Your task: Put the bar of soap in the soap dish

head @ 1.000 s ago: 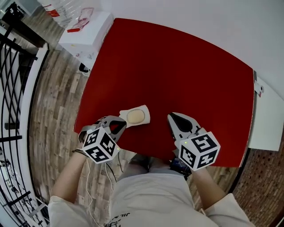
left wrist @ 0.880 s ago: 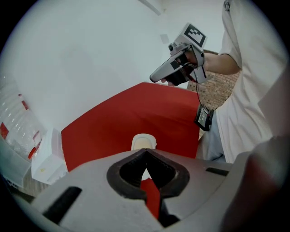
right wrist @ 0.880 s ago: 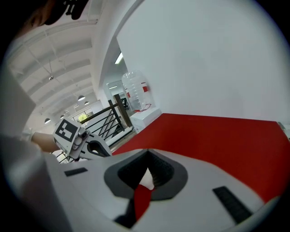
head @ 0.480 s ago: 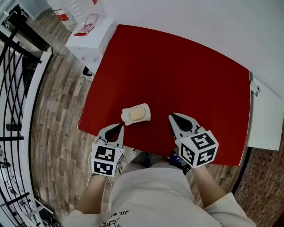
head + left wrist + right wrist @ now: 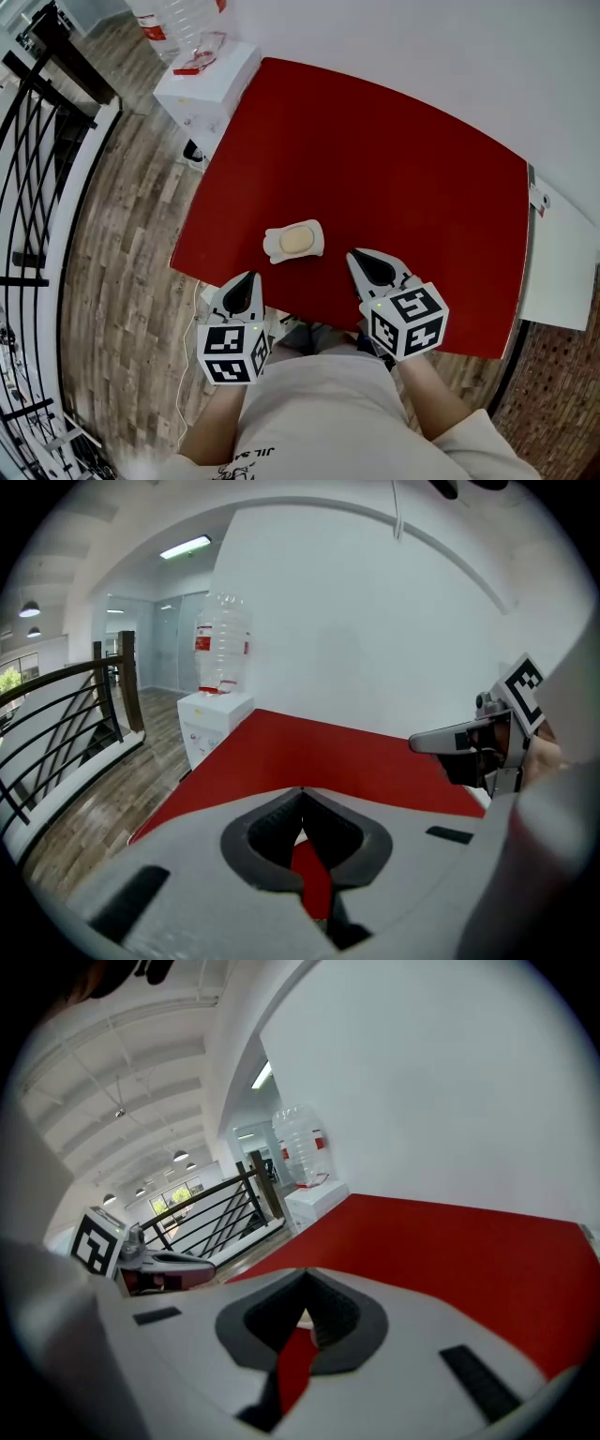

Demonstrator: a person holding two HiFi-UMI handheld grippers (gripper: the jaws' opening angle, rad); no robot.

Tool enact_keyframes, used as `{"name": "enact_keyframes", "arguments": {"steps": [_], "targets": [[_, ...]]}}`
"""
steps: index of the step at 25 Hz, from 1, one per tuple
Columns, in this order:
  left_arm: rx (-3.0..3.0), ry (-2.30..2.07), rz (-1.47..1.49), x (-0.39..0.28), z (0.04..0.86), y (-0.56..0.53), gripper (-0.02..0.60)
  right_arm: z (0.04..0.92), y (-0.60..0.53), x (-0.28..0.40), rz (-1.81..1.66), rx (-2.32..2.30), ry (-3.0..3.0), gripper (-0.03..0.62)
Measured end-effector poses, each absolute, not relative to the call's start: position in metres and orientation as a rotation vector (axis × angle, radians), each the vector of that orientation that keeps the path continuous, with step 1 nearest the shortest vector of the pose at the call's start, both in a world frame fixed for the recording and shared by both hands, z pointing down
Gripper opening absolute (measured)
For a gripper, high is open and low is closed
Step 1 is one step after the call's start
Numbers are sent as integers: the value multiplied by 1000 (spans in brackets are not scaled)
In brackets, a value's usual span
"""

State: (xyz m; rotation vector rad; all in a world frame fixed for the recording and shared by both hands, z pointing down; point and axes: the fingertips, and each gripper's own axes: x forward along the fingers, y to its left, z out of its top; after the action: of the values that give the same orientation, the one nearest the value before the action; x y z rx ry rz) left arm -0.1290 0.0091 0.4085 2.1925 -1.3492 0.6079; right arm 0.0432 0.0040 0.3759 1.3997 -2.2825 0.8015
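One soap (image 5: 296, 240) lies in the white dish (image 5: 272, 247), which sits near the front edge of the red table (image 5: 375, 159). Your left gripper (image 5: 246, 279) hangs at that front edge, just below and left of the dish in the head view and apart from it. Its jaws are pressed together with nothing between them. Your right gripper (image 5: 355, 256) is over the table to the right of the dish, not touching it, and its jaws also meet at the tips, empty. A white water dispenser (image 5: 202, 82) stands beyond the table's far left corner.
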Motion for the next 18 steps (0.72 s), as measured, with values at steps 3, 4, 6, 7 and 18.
{"name": "enact_keyframes", "arguments": {"steps": [3, 4, 6, 7, 18], "targets": [[2202, -1362, 603, -131, 404, 8, 8, 374, 4, 40, 788, 1385, -2286, 3], [2206, -1373, 604, -132, 402, 7, 8, 374, 4, 39, 785, 1383, -2286, 3], [2212, -1389, 610, -133, 399, 7, 8, 374, 5, 40, 785, 1383, -2286, 3], [2215, -1391, 616, -133, 399, 7, 8, 373, 5, 40, 786, 1385, -2286, 3], [2237, -1368, 652, -125, 397, 15, 8, 371, 13, 46, 783, 1391, -2293, 3]]}}
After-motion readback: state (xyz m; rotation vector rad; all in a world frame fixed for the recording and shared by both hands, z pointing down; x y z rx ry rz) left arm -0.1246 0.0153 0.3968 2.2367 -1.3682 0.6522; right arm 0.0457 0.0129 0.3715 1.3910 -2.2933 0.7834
